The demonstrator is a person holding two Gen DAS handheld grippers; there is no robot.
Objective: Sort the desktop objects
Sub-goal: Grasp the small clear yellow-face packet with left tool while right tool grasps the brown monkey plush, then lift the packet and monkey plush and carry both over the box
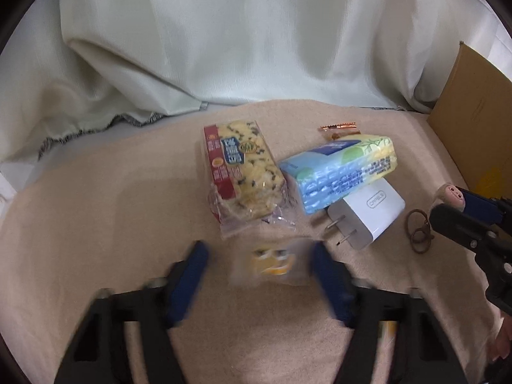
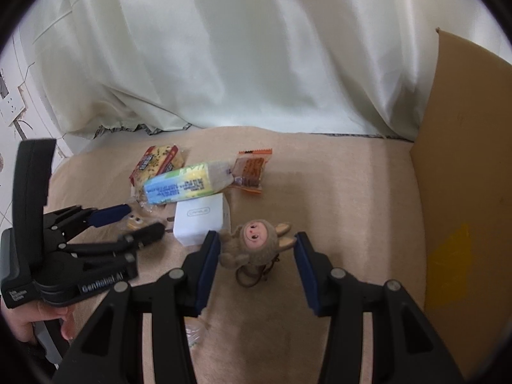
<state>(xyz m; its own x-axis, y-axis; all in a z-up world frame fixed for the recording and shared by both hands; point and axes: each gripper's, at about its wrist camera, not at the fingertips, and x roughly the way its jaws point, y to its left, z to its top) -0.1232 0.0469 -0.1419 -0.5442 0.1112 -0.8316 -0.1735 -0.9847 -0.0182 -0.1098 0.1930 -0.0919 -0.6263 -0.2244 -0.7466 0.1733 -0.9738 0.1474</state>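
left claw [image 1: 259, 265]: blue pads either side of a small clear packet with yellow print [image 1: 272, 262]; the picture is smeared there, so i cannot tell whether the pads press on it.
right claw [image 2: 256, 249]: pads stand either side of a small brown plush toy [image 2: 252, 240]; the pad at 9 o'clock is at its fur, the pad at 3 o'clock is just clear of its ear; not clenched on it.
toy's cord: brown loops [image 1: 419, 230] lie on the cloth under the toy.
white charger [image 1: 371, 214]: at 1 o'clock from the left claw, prongs toward the camera, partly under the tissue pack.
tissue pack [image 1: 339, 172]: blue and yellow, at 1 o'clock, one end lying on the charger.
biscuit pack [image 1: 240, 172]: red and yellow, at 12 o'clock from the left claw, just beside the tissue pack.
orange snack wrapper [image 2: 251, 171]: at 12 o'clock from the right claw, behind the tissue pack.
cloth [image 1: 96, 208]: beige, under everything.
cardboard box [image 2: 464, 192]: wall at 3 o'clock, at the cloth's edge.
curtain [image 1: 240, 32]: pale, hanging at the back.
hand [image 2: 28, 320]: grips the left claw's handle, 8 o'clock in the right view.
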